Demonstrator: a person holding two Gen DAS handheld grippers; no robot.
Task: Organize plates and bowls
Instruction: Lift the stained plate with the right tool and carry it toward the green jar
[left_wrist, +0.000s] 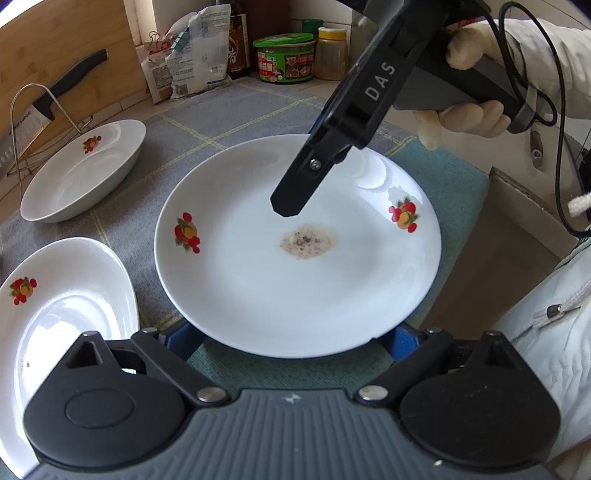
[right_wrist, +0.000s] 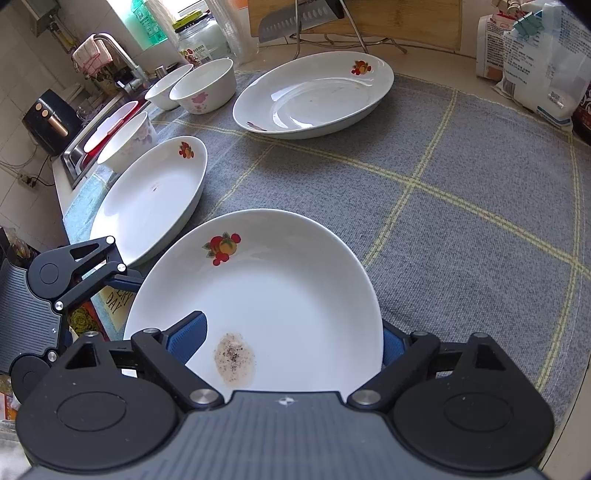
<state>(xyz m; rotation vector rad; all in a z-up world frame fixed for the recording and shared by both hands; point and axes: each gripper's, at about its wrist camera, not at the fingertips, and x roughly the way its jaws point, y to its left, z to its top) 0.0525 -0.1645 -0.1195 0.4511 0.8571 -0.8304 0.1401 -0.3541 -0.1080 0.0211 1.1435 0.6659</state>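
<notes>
The stained plate (left_wrist: 295, 258) lay on the grey checked cloth (right_wrist: 461, 206), near its front edge, with a brownish speckled stain (left_wrist: 307, 240) at its centre. The left gripper (left_wrist: 291, 341) had its jaws spread on either side of the plate's near rim; contact could not be confirmed. The right gripper (right_wrist: 295, 341) straddled the plate, one blue pad over the plate's surface, one outside the rim; a pinch could not be confirmed. Two more plates (right_wrist: 314, 96) (right_wrist: 151, 195) and three bowls (right_wrist: 203, 85) lay farther along the cloth

Both wrist views close, angled down; share stained plate (left_wrist: 295, 266).
</notes>
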